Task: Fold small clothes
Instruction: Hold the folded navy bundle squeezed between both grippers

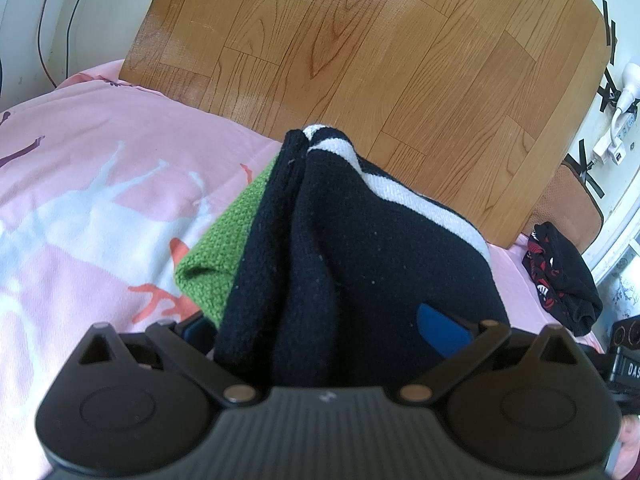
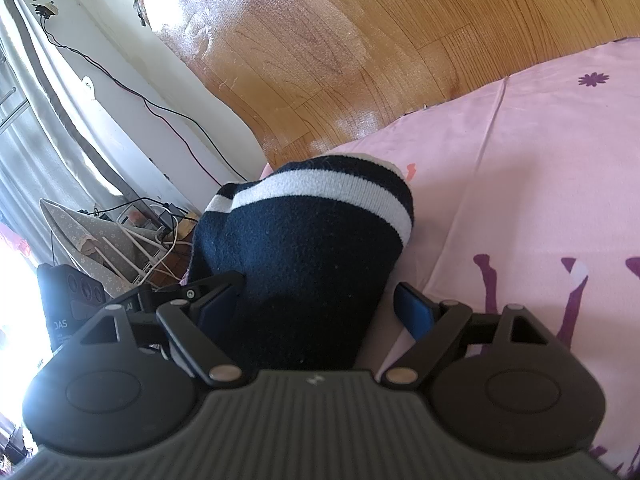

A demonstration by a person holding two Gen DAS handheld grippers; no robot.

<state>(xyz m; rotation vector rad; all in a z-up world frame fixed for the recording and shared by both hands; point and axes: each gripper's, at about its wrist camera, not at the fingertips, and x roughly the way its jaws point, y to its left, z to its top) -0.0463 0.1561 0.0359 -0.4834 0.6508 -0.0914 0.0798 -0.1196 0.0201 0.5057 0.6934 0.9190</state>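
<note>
I take the pink bedsheet as my landmark; everything sits on or just off it.

Through my left camera, the left gripper has its jaws spread wide, and the dark navy sock with white stripes fills the gap between them. The bundle runs away from the gripper body toward the sheet's far edge, where the wooden floor begins. The blue pad of one of the fingers lies against the sock's right flank, partly sunk into the knit; the opposite pad is mostly hidden behind the fabric, so I cannot tell whether it presses or only touches. A green knit piece lies on the sheet, tucked under the sock's left side. Well off to the right, near the sheet's edge, sits a black-and-red garment.

Through my right camera, the right gripper also stands wide. The sock lies between its jaws, striped cuff pointing away, over the sheet's left border. It crowds the left pad, while a clear strip of pink sheet shows between the fabric and the right pad, so that side is not in contact.
</note>
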